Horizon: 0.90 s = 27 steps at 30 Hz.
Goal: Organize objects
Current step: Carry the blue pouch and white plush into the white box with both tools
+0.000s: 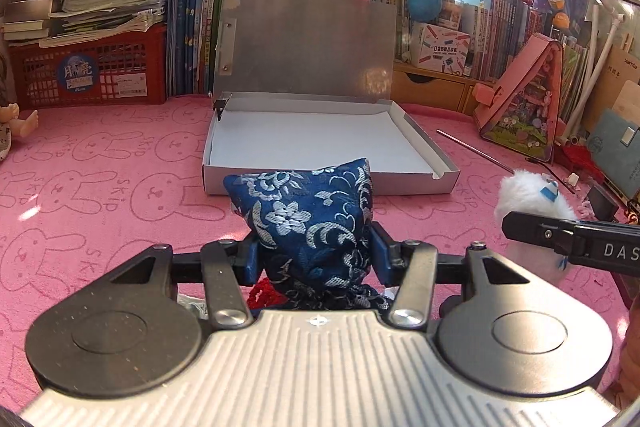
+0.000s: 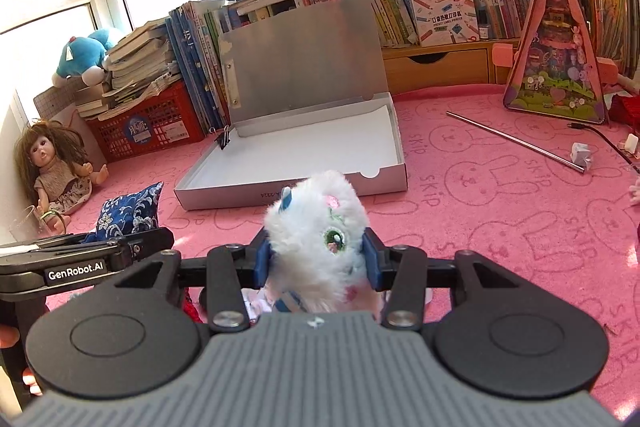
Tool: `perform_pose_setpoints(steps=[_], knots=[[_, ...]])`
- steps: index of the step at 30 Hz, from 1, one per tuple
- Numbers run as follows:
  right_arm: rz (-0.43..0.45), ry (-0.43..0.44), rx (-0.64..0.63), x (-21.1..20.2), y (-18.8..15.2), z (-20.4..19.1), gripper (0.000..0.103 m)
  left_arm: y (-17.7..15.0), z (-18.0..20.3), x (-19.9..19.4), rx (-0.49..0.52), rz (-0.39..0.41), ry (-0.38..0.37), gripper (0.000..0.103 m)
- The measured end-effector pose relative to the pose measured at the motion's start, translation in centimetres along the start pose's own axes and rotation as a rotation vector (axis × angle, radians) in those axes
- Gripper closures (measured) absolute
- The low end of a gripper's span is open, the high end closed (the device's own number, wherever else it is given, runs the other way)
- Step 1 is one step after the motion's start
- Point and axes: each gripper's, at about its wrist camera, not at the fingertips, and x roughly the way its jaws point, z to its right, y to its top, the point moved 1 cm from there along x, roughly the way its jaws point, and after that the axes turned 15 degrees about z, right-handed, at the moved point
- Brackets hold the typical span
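The blue brocade pouch (image 1: 308,223) was pinched by the left claw (image 1: 316,255) — the white plush toy (image 2: 316,239) by the right claw (image 2: 316,259) — before the open box (image 1: 416,183).

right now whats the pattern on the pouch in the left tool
Dark blue brocade pouch with silvery-white flowers and swirls; clearest in the left wrist view.

Pouch, fluffy toy and open box on the pink worktop

A dark blue pouch (image 1: 316,223) with silver flower embroidery stands upright, pinched between the left claw's (image 1: 316,259) blue pads, its gathered neck low toward the camera. A white fluffy toy (image 2: 320,239) with a green glitter eye and a blue ear is squeezed between the right claw's (image 2: 318,263) pads. Beyond both lies a shallow silver-grey box (image 1: 320,147), white inside and empty, its lid standing open against the books.
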Motion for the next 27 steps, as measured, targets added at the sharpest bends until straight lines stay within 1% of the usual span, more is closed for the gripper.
perform_pose_setpoints(steps=[6,10,14,20,23,27], knots=[[-0.004,0.002,0.024,0.5,0.5,0.7,0.054,0.5,-0.1,0.6,-0.002,-0.009,-0.007,0.046],[-0.011,0.016,0.05,1.4,1.6,1.1,0.054,1.9,-0.5,1.6,-0.015,-0.014,-0.022,0.046],[-0.028,0.041,0.11,2.8,3.1,1.7,0.054,3.6,-0.9,2.9,-0.029,-0.014,-0.029,0.046],[-0.046,0.046,0.183,5.2,5.4,3.1,0.054,6.5,-2.1,5.6,-0.09,-0.027,-0.047,0.046],[-0.059,0.035,0.205,6.7,6.2,3.9,0.054,7.5,-2.4,7.4,-0.098,-0.044,-0.039,0.046],[-0.089,0.041,0.264,8.9,7.1,4.8,0.054,8.3,-2.8,9.8,-0.11,-0.072,-0.034,0.046]])
